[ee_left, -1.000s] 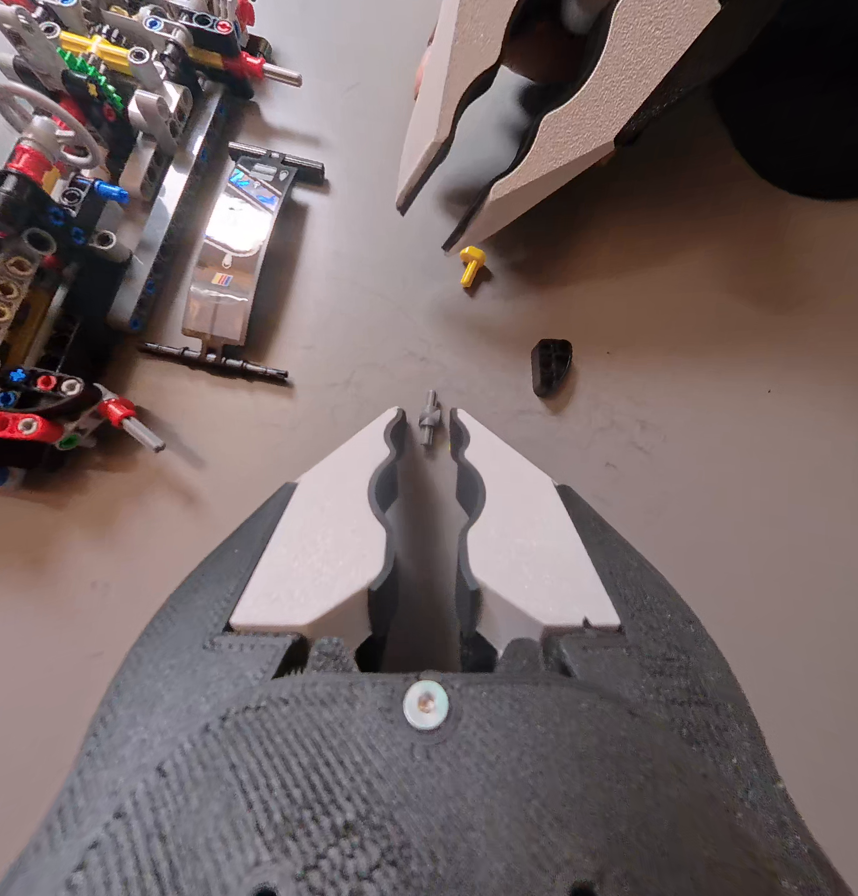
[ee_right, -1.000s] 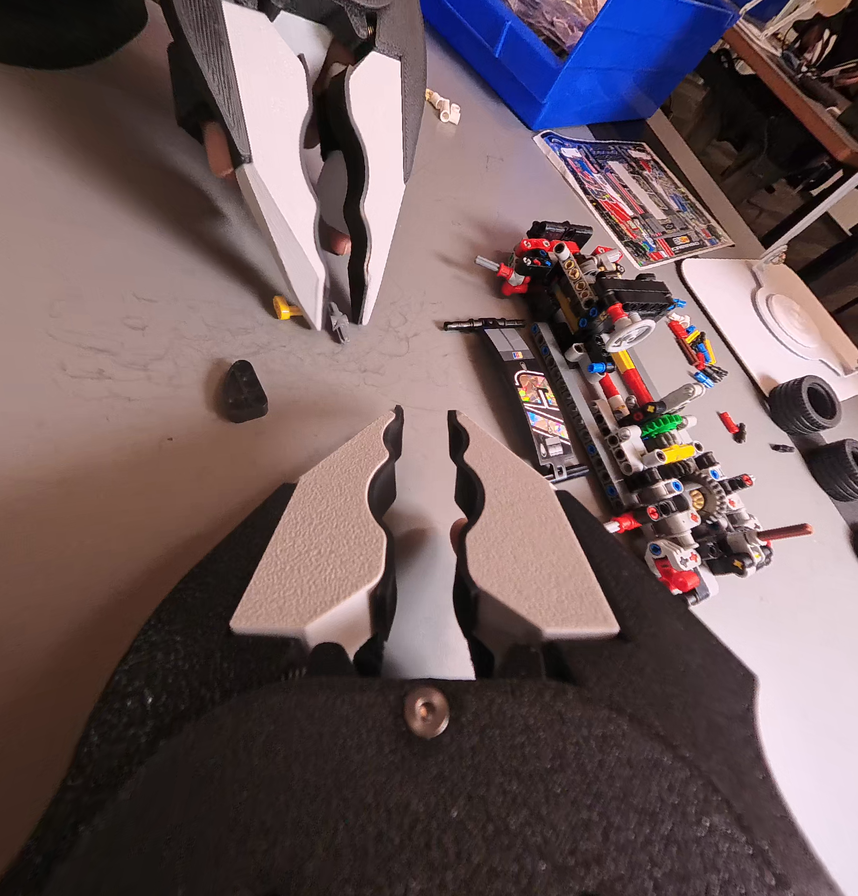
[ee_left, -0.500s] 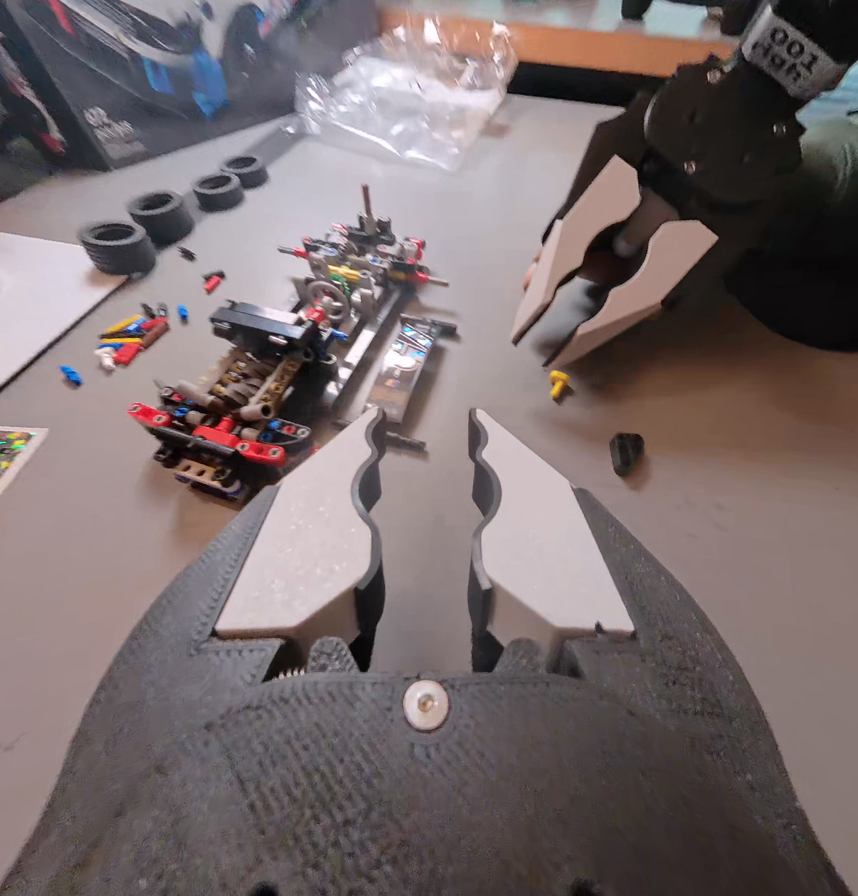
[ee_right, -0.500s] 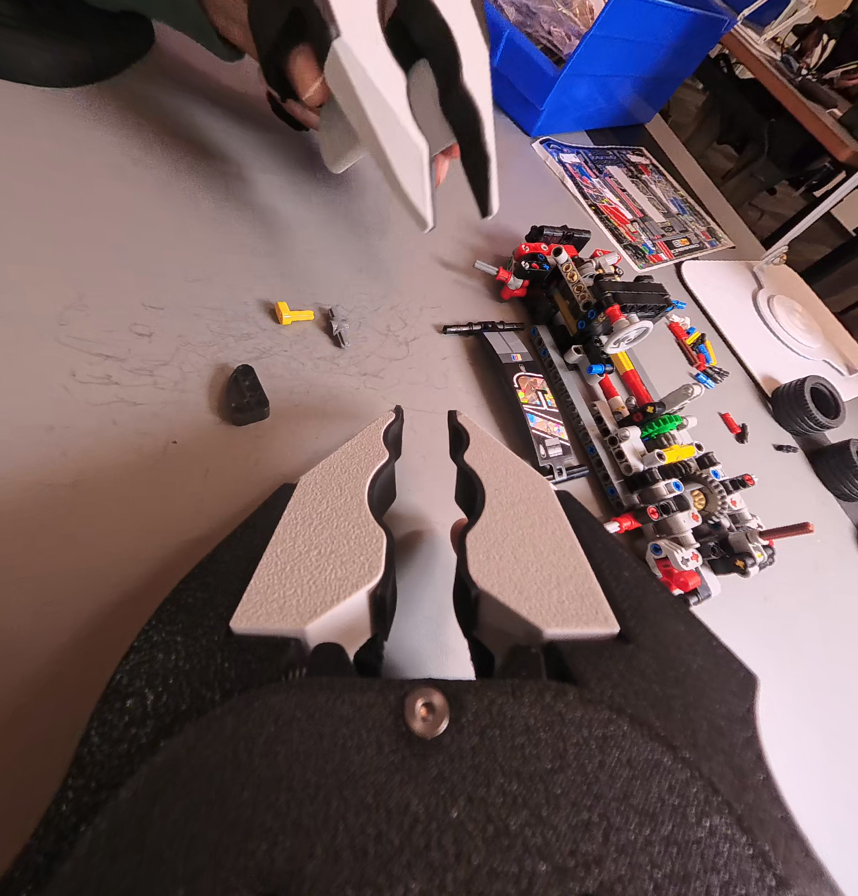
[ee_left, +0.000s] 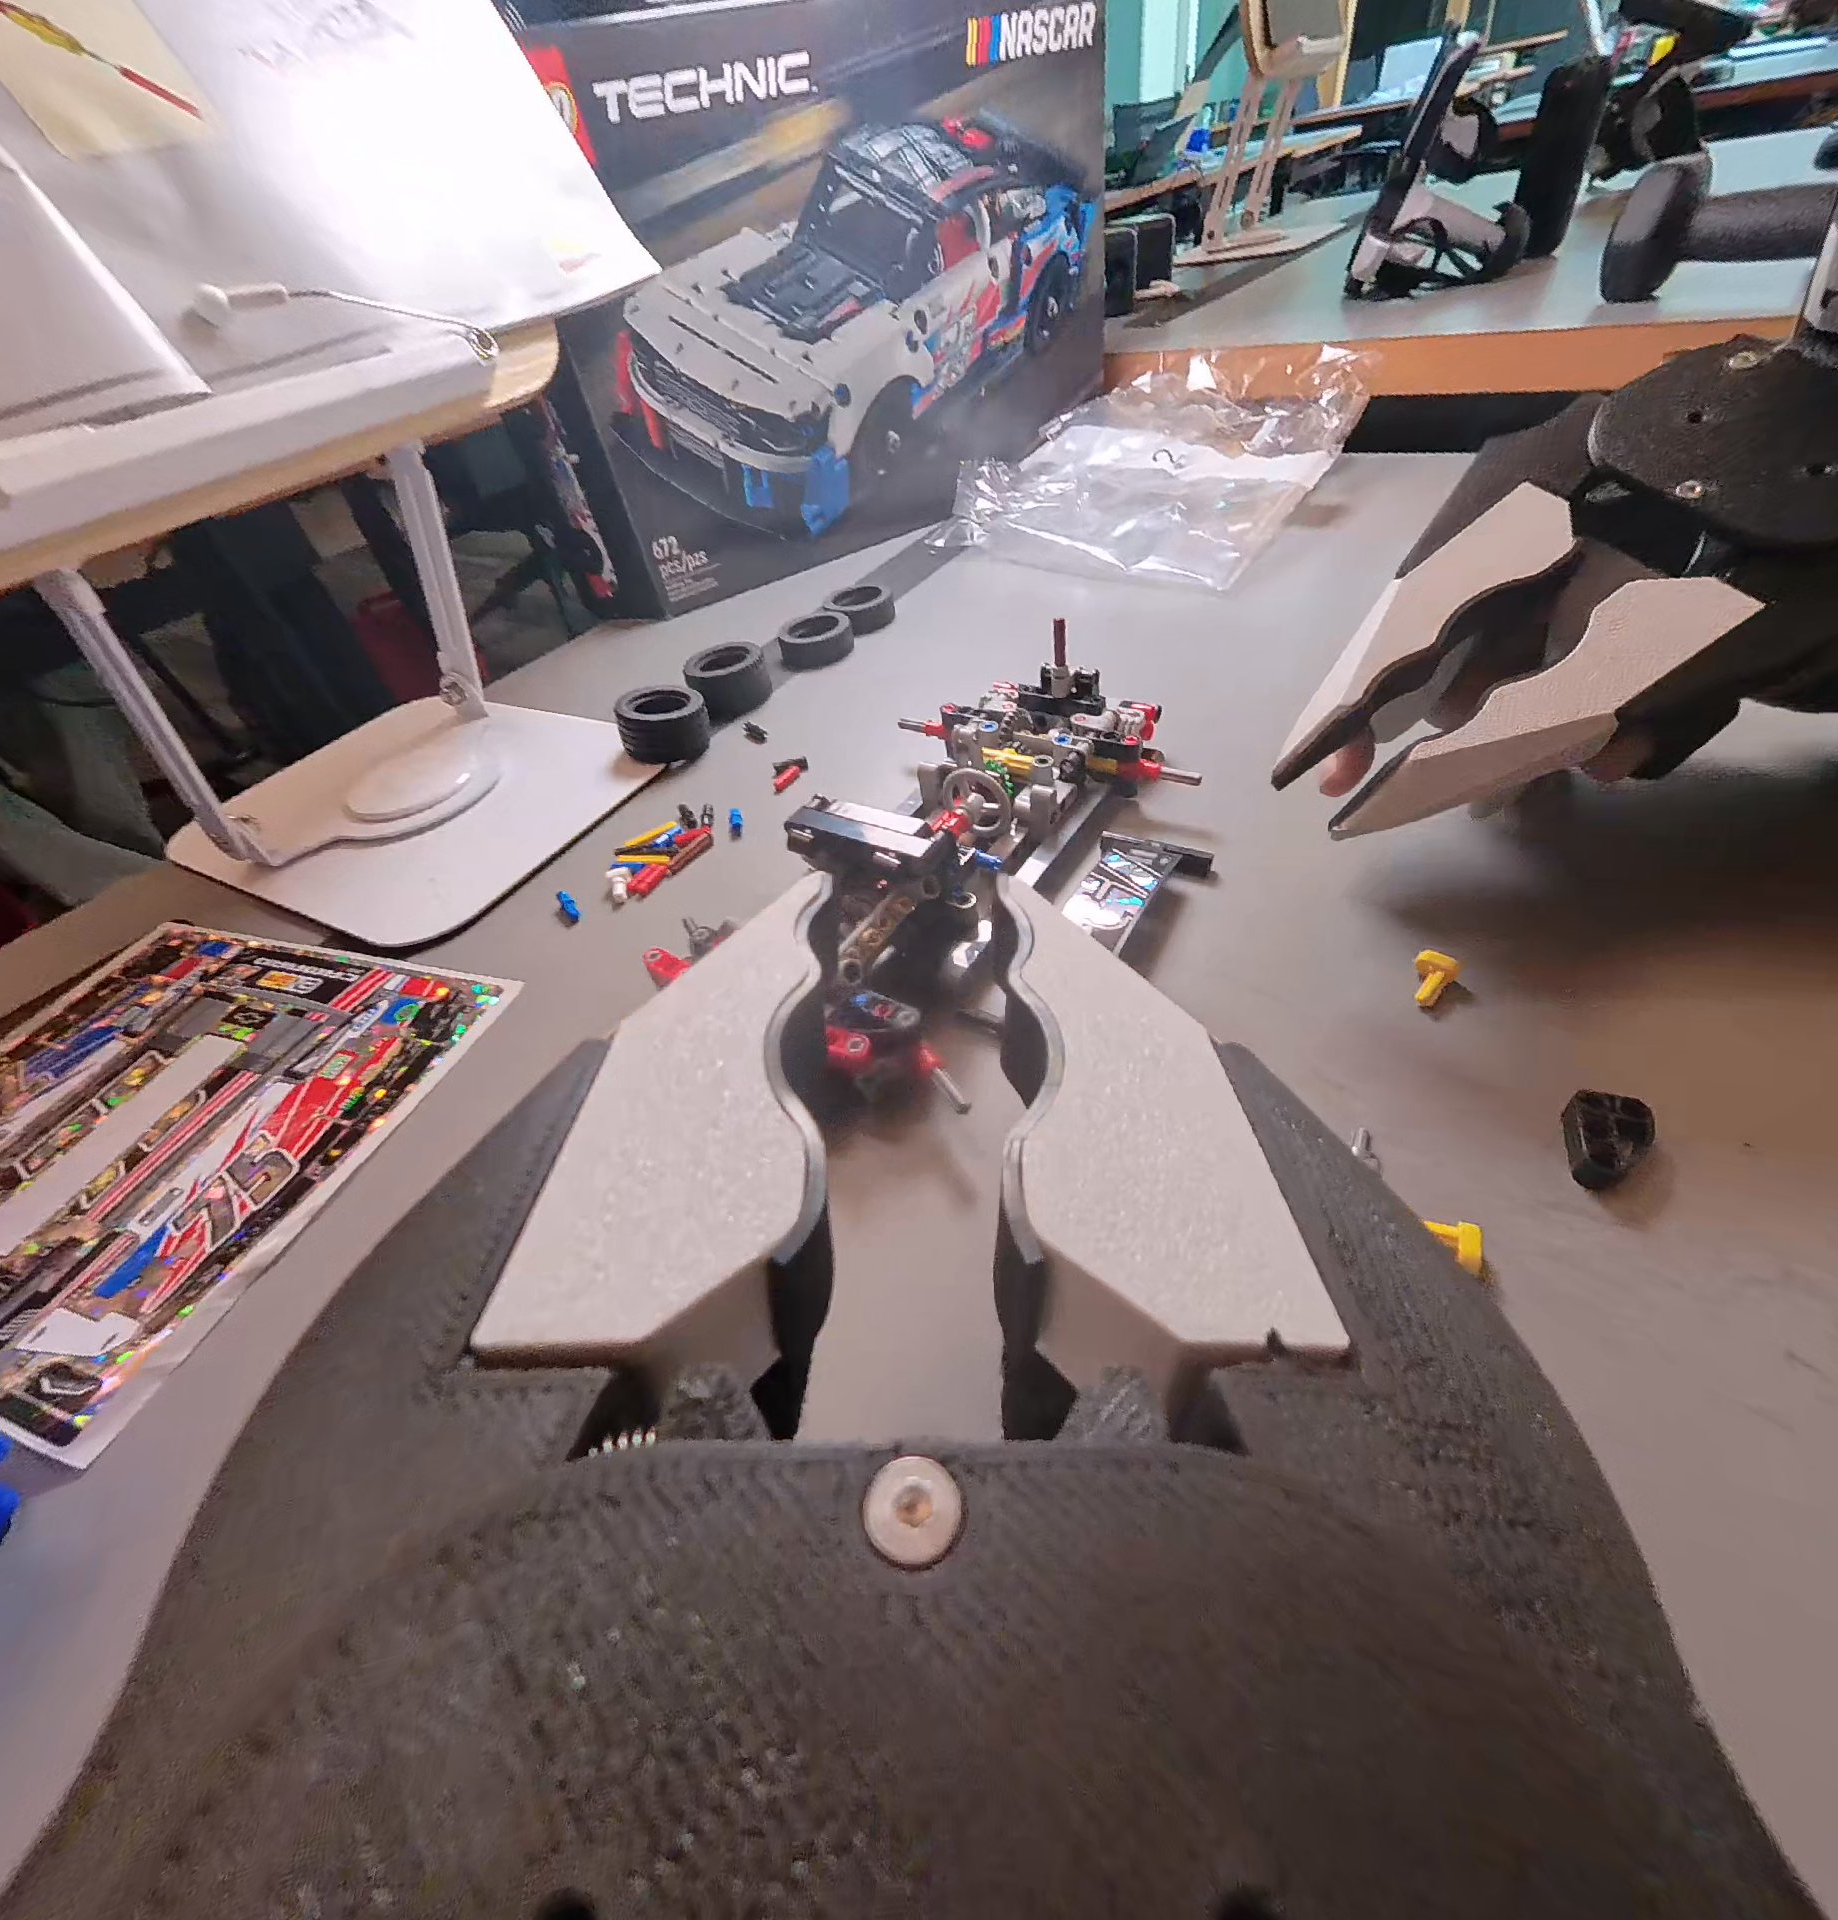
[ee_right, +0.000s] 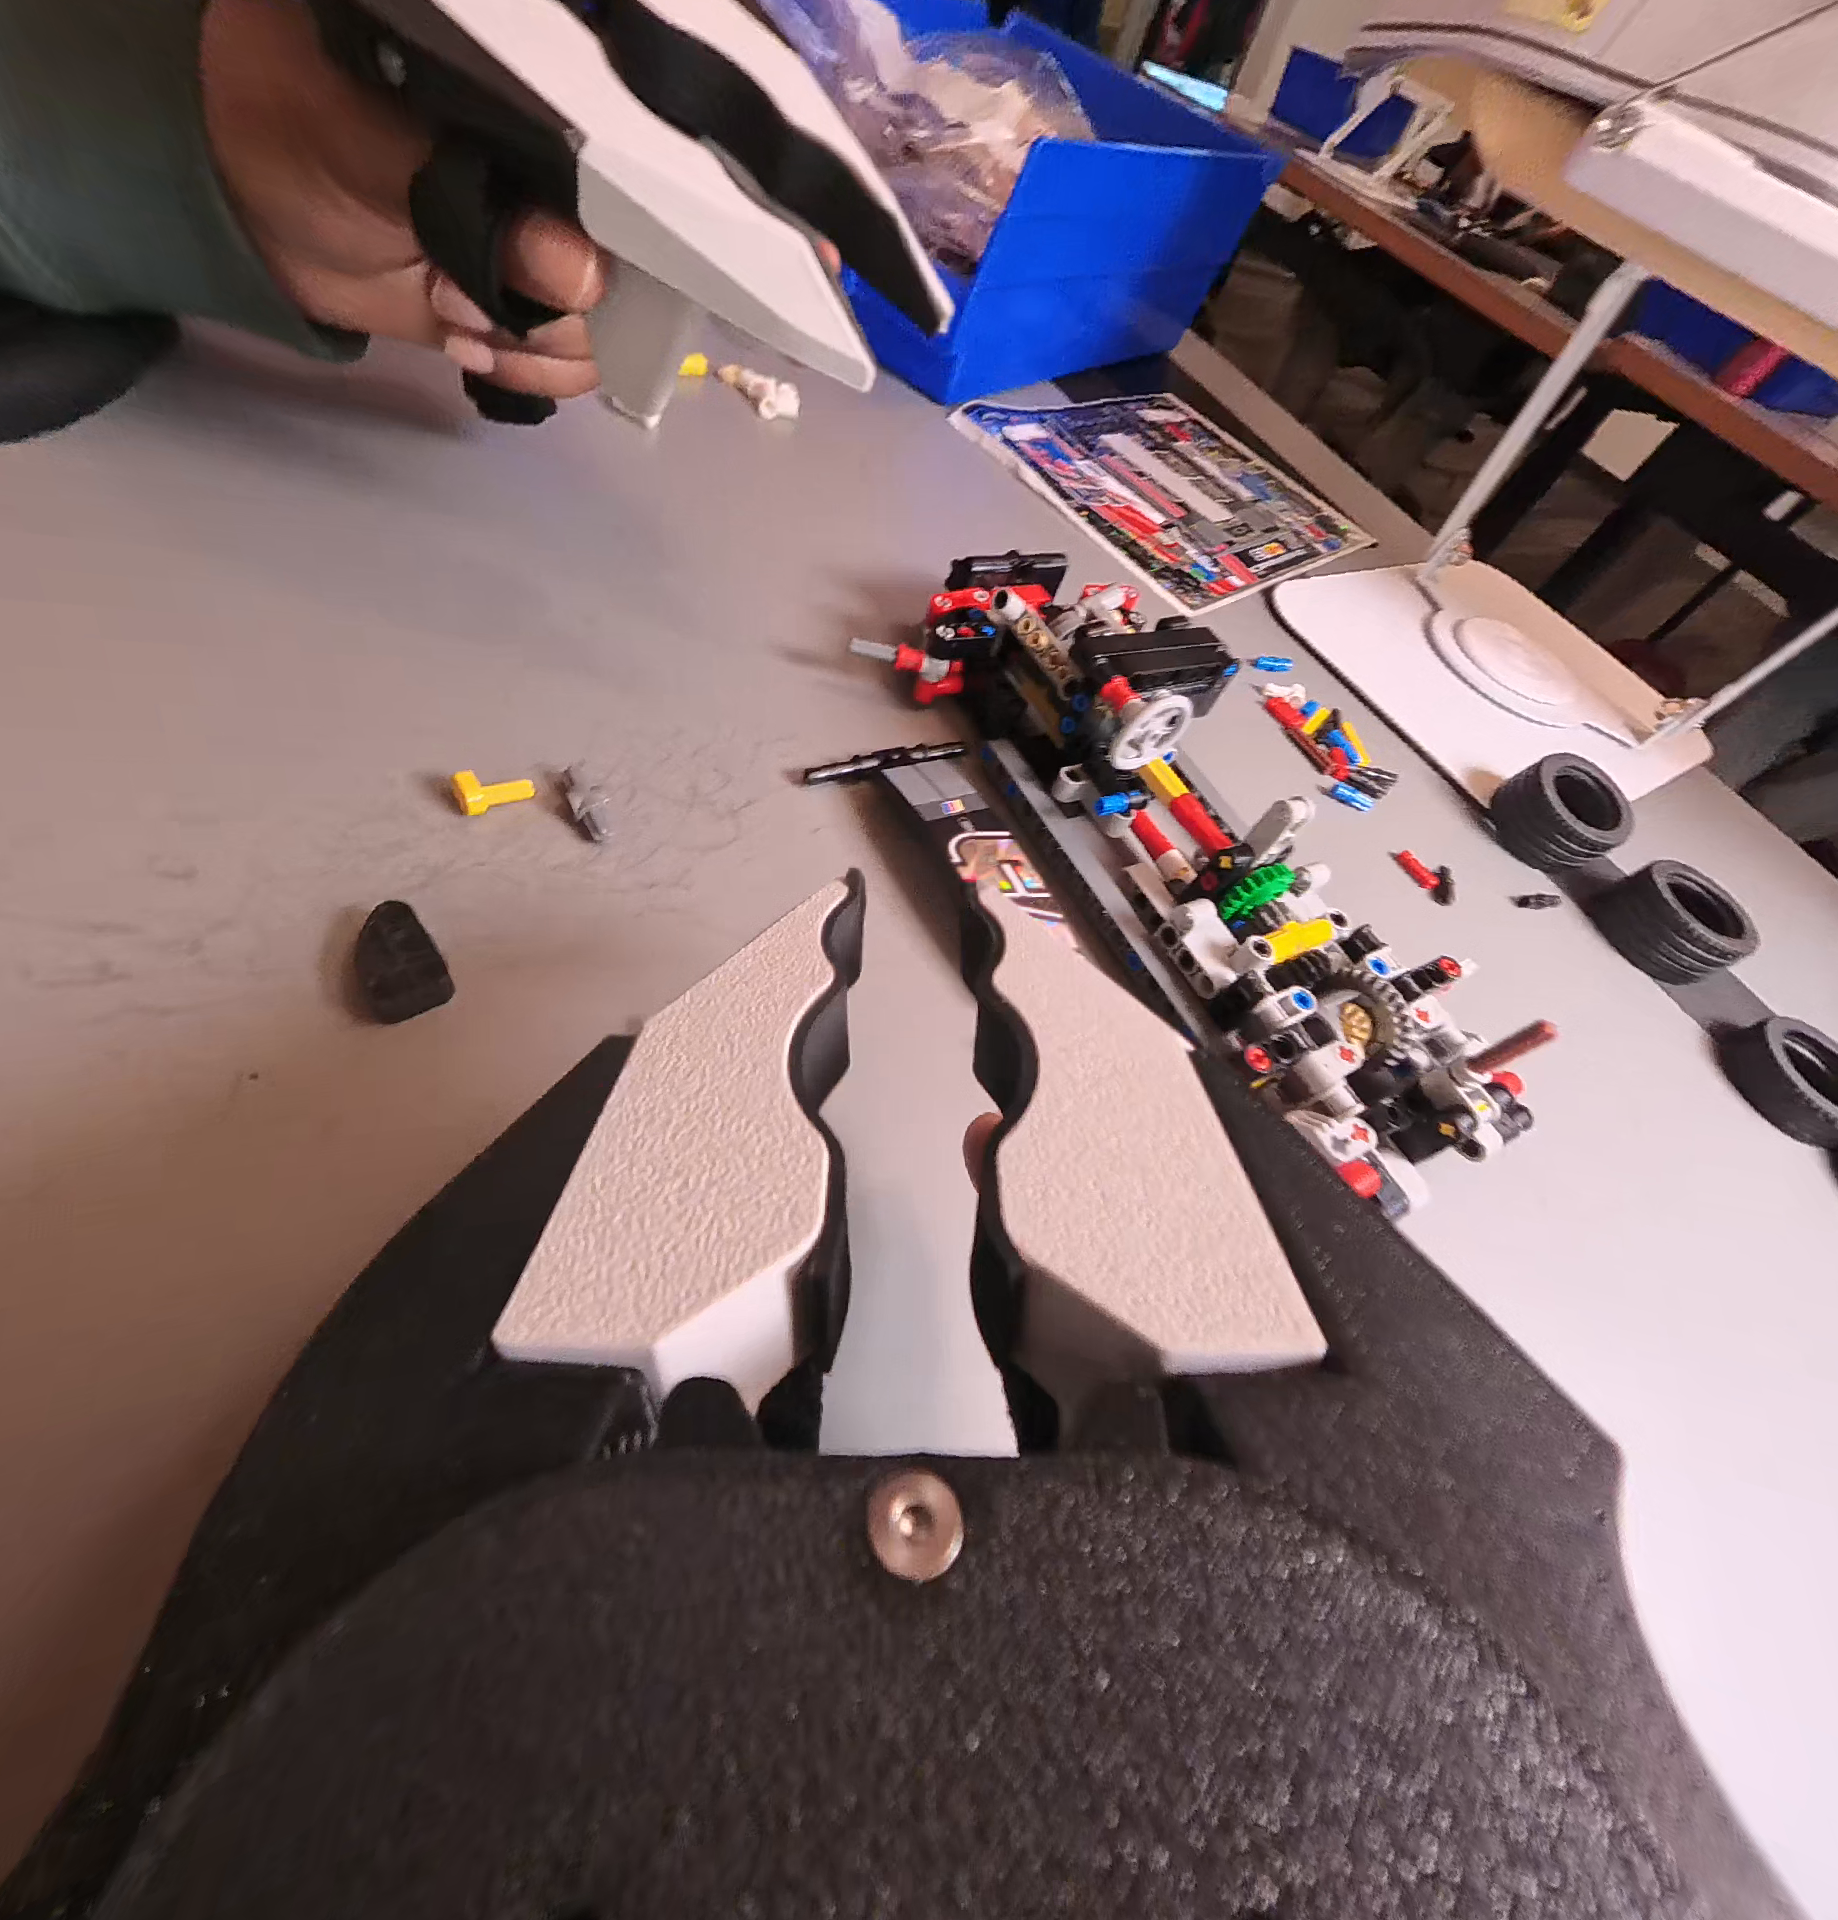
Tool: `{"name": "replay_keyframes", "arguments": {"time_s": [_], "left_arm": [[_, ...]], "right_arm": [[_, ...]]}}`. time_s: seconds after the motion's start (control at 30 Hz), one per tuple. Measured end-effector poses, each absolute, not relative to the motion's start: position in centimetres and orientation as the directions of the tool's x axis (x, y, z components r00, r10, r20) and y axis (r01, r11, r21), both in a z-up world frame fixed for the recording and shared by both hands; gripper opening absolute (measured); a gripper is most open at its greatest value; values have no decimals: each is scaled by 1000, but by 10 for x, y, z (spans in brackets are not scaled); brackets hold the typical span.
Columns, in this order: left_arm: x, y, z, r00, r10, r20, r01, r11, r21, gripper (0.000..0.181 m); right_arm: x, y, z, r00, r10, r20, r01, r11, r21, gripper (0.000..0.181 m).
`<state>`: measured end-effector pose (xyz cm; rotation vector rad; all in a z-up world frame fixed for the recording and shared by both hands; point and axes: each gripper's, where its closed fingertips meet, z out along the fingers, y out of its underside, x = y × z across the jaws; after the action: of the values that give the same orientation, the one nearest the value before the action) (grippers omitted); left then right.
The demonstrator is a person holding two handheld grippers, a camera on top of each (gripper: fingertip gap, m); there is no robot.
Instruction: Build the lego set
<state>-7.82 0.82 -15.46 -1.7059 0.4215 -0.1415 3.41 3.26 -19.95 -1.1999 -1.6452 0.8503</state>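
The partly built Lego chassis point(ee_left: 1040, 748) lies mid-table; it also shows in the right wrist view point(ee_right: 1206, 883). A stickered black panel point(ee_right: 956, 831) lies beside it. My left gripper point(ee_left: 910, 894) is open and empty, raised above the table and pointing at the chassis; the right wrist view shows it high up point(ee_right: 902, 351). My right gripper point(ee_right: 913, 891) is open and empty, low near the panel. A grey pin point(ee_right: 586, 802), a yellow pin point(ee_right: 489, 792) and a black piece point(ee_right: 395, 961) lie loose on the table to its left.
Several tyres point(ee_left: 728, 675) and loose pins point(ee_right: 1325, 743) lie beyond the chassis. A sticker sheet point(ee_left: 167, 1122), a white stand base point(ee_left: 416, 831), the set's box point(ee_left: 842, 312), a plastic bag point(ee_left: 1154, 488) and a blue bin point(ee_right: 1081, 260) ring the work area.
My left gripper has lifted off the table away from the grey pin, tilted up and opened wider. The pin stays on the table. The right gripper has shifted a little toward the chassis.
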Motion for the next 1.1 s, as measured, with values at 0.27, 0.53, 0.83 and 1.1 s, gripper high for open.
{"name": "replay_keyframes", "arguments": {"time_s": [0.27,0.53,0.83,1.1], "left_arm": [[-95,8,-137,952,-247,-181,-198,-47,-979,26],[-97,10,-143,952,-217,-214,-229,-45,-972,24],[-99,10,-149,952,-194,-236,-251,-57,-966,22],[-100,12,-151,950,-210,-231,-248,-59,-967,21]], "right_arm": [[33,44,-193,-53,959,277,311,280,-908,15],[20,112,-148,244,907,343,260,280,-924,16],[-79,315,-77,530,746,402,313,268,-911,16],[-125,378,-90,554,736,391,334,234,-913,10]]}}
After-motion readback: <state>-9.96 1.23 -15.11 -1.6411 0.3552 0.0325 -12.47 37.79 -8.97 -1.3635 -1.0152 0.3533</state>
